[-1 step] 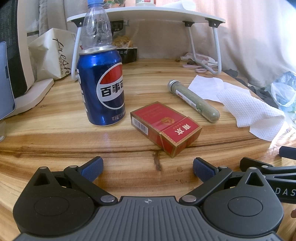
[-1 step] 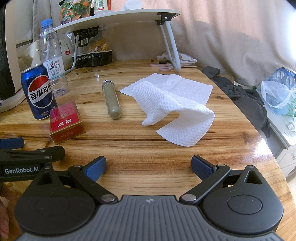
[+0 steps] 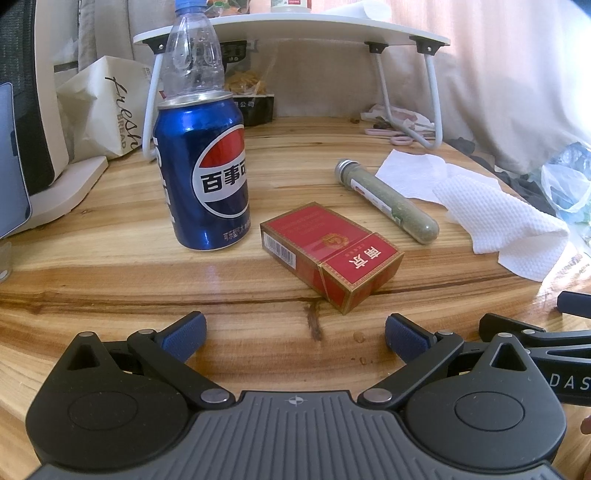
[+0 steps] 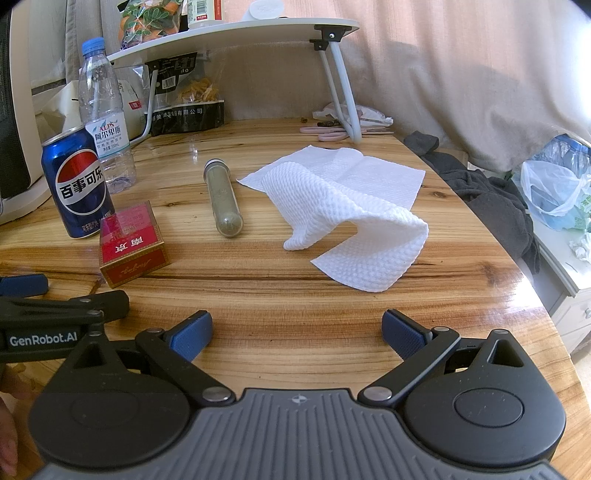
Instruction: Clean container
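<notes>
1. Left wrist view: left gripper (image 3: 295, 338) spread wide, empty, low over the glossy wooden tabletop (image 3: 110, 280). Probably poised that way so either blue pad (image 3: 184, 336) can close round whatever gets picked first.
2. Straight ahead, a red cardboard cigarette box (image 3: 328, 254) lying flat; just beyond it on the left, an upright blue cola can (image 3: 203, 173); to the right, a clear glass tube with a metal screw cap and greenish powder inside (image 3: 388, 201), lying on its side.
3. Judged the container to clean: that tube, near a white embossed paper towel (image 3: 495, 221), most likely laid beside it as the wiping cloth. Touching or just apart, hard to tell from this side.
4. Cut off at the right edge: a black linkage, part of the other tool. Clear plastic water bottle (image 3: 194, 59) mostly hidden behind the can.
5. Right wrist view: right gripper (image 4: 297, 334) likewise spread and empty, facing the towel (image 4: 354, 221), which sits partly folded over itself with one flap arched off the wood.
6. Tube (image 4: 223, 197) well apart from both tools, cap end pointing away, a narrow gap to the towel visible here.
7. Hard to make out: tube label text, any dirt on the glass, and items under the small white folding table (image 4: 236, 33) at the back.
</notes>
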